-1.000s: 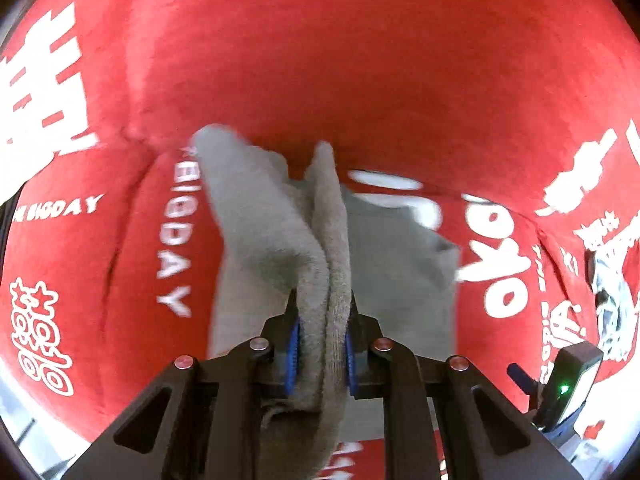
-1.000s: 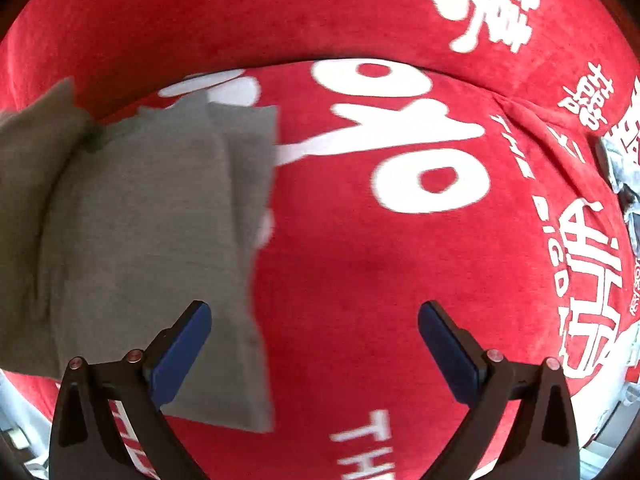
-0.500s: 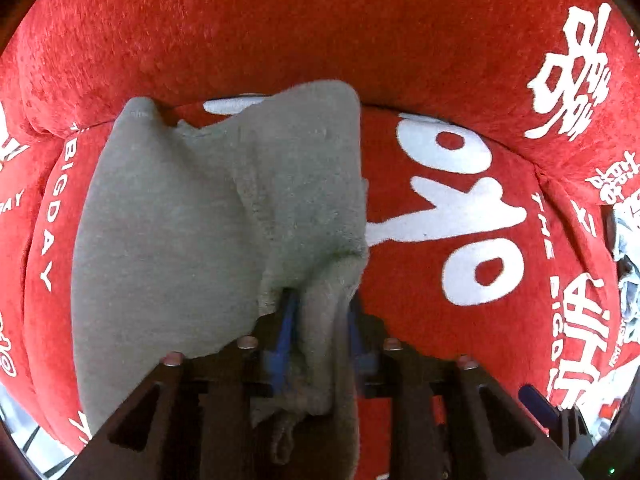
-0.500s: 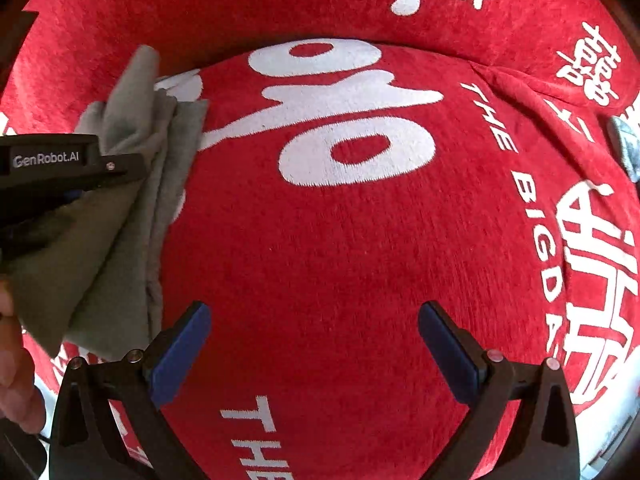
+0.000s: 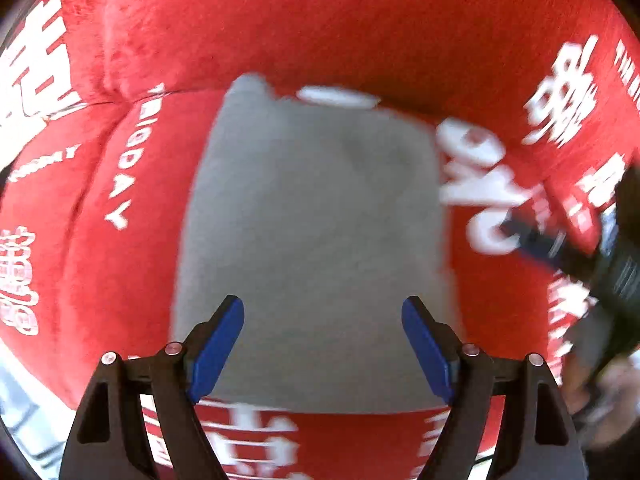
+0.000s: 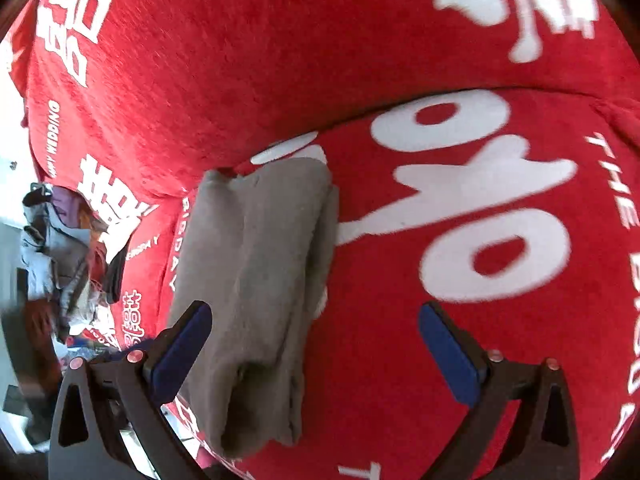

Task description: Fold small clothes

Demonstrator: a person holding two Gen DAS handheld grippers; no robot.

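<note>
my left claw [image 5: 322,344] has just spread, empty, over the folded grey knit cloth [image 5: 316,248] — dipping lower could snag the loose layers and undo it.

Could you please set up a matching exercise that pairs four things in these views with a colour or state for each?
Things:
1. grey garment
2. sofa cover
3. left tool
4. heap of clothes

Descriptions:
a. red with white lettering
b. mixed colours, at the far left edge of the right wrist view
c. folded and lying flat on the seat
d. jaws apart over the cloth, gripping nothing

Pairs: 1-c, 2-a, 3-d, 4-b.

The left tool's jaws have just been opening; the garment lies beneath them, not pinched.
</note>
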